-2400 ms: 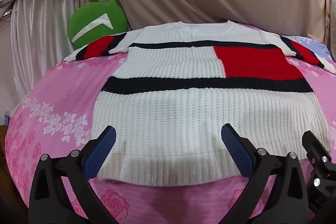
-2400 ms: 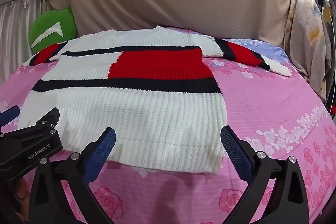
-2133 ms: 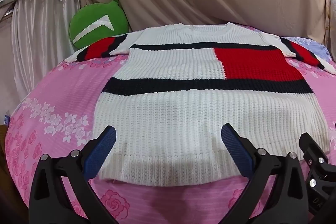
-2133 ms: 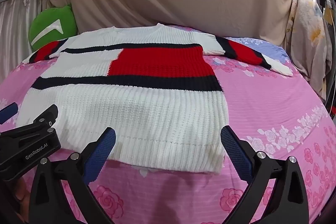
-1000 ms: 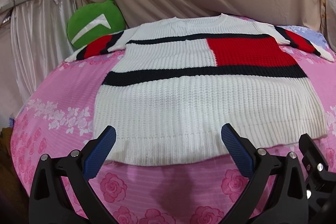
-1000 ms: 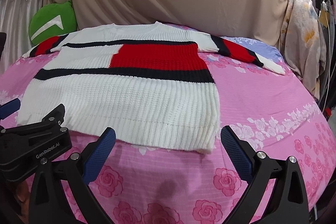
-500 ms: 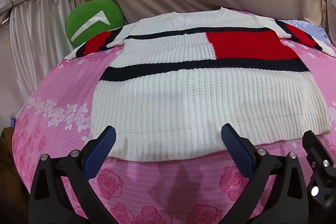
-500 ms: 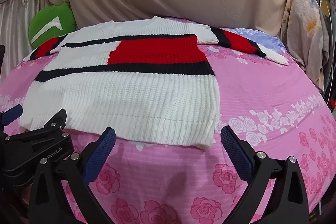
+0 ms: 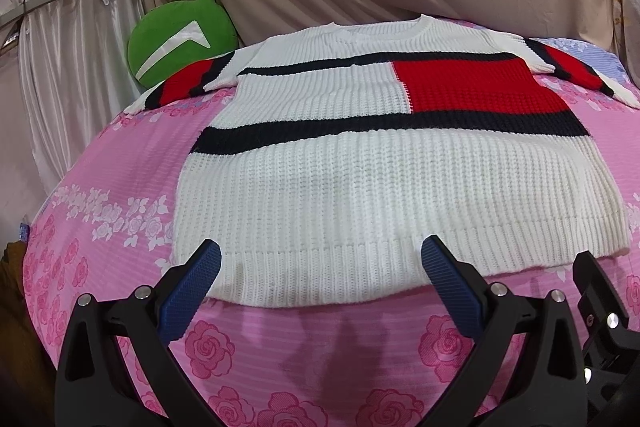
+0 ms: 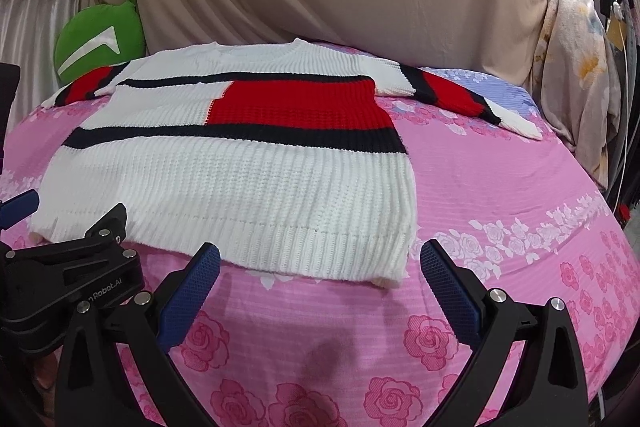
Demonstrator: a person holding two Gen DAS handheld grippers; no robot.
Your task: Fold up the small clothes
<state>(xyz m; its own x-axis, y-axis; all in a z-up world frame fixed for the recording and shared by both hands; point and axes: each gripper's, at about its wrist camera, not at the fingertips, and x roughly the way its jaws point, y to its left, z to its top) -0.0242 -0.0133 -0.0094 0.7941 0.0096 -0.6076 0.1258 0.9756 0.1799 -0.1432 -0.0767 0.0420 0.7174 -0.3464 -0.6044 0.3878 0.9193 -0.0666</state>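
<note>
A white knit sweater (image 9: pixel 360 179) with a red block and dark stripes lies flat on the pink floral bed, sleeves spread to both sides; it also shows in the right wrist view (image 10: pixel 240 167). My left gripper (image 9: pixel 320 263) is open and empty, just above the sweater's hem near its left half. My right gripper (image 10: pixel 320 263) is open and empty, at the hem near its right corner (image 10: pixel 392 275). The left gripper's body shows at the left of the right wrist view (image 10: pixel 68 279).
A green round cushion (image 9: pixel 180 39) sits at the back left by the curtain. Beige drapes hang behind the bed. A floral cloth (image 10: pixel 580 67) hangs at the right. A blue sheet patch (image 10: pixel 492 87) lies under the right sleeve. Pink bedsheet (image 10: pixel 500 187) spreads to the right.
Both grippers pulled back from the hem and rose slightly, then edged forward again; both stayed open. The sweater has not moved.
</note>
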